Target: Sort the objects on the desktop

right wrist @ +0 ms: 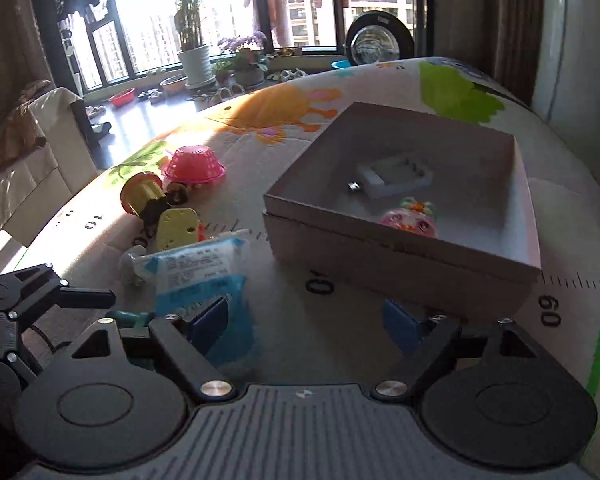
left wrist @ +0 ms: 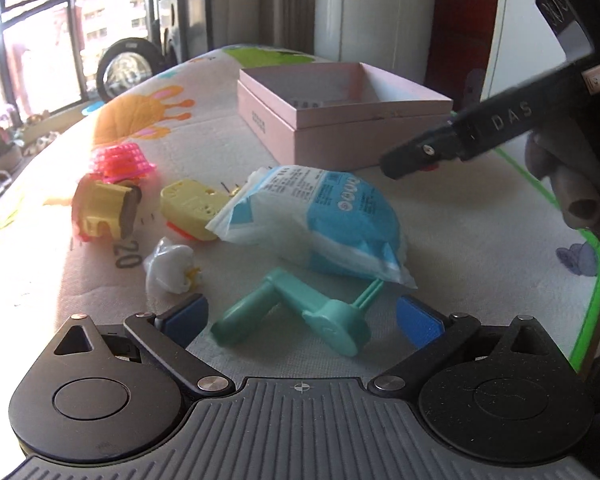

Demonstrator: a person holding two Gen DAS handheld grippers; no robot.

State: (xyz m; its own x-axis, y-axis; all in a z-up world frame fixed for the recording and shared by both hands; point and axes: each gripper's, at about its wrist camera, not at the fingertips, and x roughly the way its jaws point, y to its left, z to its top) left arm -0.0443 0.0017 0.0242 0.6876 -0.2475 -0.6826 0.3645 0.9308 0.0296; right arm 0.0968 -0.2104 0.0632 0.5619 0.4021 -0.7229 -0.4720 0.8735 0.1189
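My left gripper [left wrist: 304,316] is open low over the mat, its blue pads standing either side of a teal crank-shaped toy [left wrist: 300,312] without pressing on it. Just beyond lies a blue-and-white bag [left wrist: 320,216]. Left of the bag are a yellow block toy [left wrist: 192,204], a yellow-and-black toy [left wrist: 104,208], a pink basket [left wrist: 124,160] and a crumpled white wrapper [left wrist: 172,268]. My right gripper [right wrist: 306,322] is open with only mat between its pads, in front of the pink box [right wrist: 380,256]. Inside the box lie a white tray piece [right wrist: 396,174] and a pink toy [right wrist: 410,220].
The pink box [left wrist: 340,140] stands at the back right of the patterned mat [left wrist: 480,220]. The mat's green edge [left wrist: 596,280] marks the table's right side. A gloved hand [left wrist: 572,196] holds my right gripper above the bag's right side. Plants and windows lie beyond the table.
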